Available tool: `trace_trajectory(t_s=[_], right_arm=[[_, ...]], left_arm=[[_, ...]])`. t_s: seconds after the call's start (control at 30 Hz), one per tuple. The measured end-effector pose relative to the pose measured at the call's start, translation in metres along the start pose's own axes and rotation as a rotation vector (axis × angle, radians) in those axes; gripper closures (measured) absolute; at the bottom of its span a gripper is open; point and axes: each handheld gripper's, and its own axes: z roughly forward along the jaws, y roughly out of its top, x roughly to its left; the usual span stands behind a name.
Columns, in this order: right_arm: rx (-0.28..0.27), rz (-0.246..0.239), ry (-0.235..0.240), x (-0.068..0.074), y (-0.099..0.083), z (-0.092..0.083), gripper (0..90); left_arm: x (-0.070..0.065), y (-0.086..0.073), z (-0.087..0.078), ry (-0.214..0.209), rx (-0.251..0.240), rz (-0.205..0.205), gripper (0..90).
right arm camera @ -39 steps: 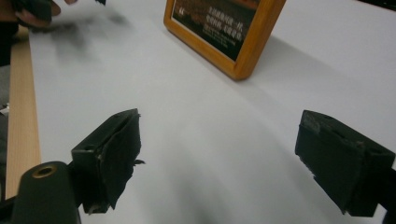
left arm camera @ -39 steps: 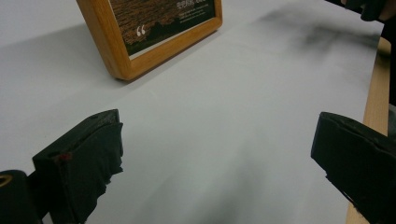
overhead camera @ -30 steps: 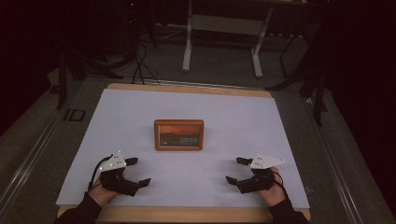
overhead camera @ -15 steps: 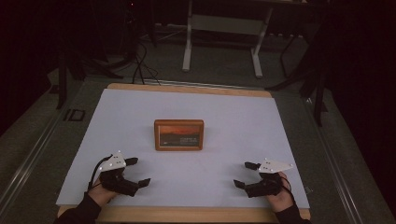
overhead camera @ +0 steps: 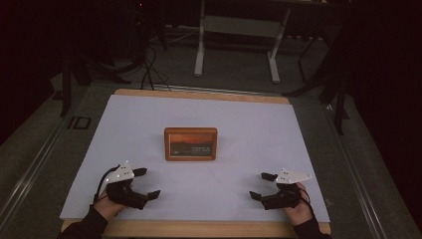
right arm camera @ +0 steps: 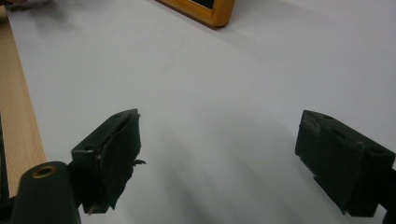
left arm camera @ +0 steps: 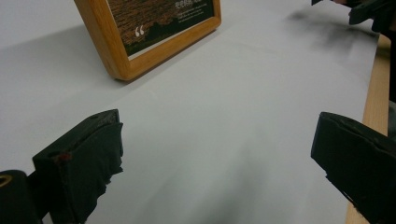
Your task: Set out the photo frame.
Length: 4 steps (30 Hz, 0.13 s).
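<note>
A small wooden picture frame [overhead camera: 191,143] stands near the middle of the white sheet [overhead camera: 249,124] that covers the table, its face turned toward the person and carrying a dark orange print with pale lettering too small to read. In the left gripper view the frame [left arm camera: 116,51] appears to lean back slightly, probably on a rear stand that is hidden, so it may tip if pushed from the front. It looks light and rigid; the wood border should give a firm, fairly grippy hold, while the glossy front panel is probably glass or plastic, slippery and easy to mark or crack. The safest hold seems to be on the short side rails or across the top rail, one tool on each end, with the pads on wood and not on the pane. The left gripper [overhead camera: 144,183] rests low at the near left of the sheet, its jaws spread wide and holding nothing, well apart from the frame. The right gripper [overhead camera: 262,185] sits at the near right, likewise with jaws apart and empty, pointing inward. A strip of the wooden table edge [overhead camera: 199,228] shows in front of the hands.
</note>
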Motion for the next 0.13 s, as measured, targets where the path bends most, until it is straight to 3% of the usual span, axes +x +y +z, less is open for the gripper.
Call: trace_trajectory(t_s=[0.13], right_arm=[[0.001, -0.006, 0.000, 0.0003, 0.0000, 0.0005, 13.9]], left_arm=[[-0.0003, 0.0003, -0.0002, 0.000, -0.002, 0.001, 2.5]])
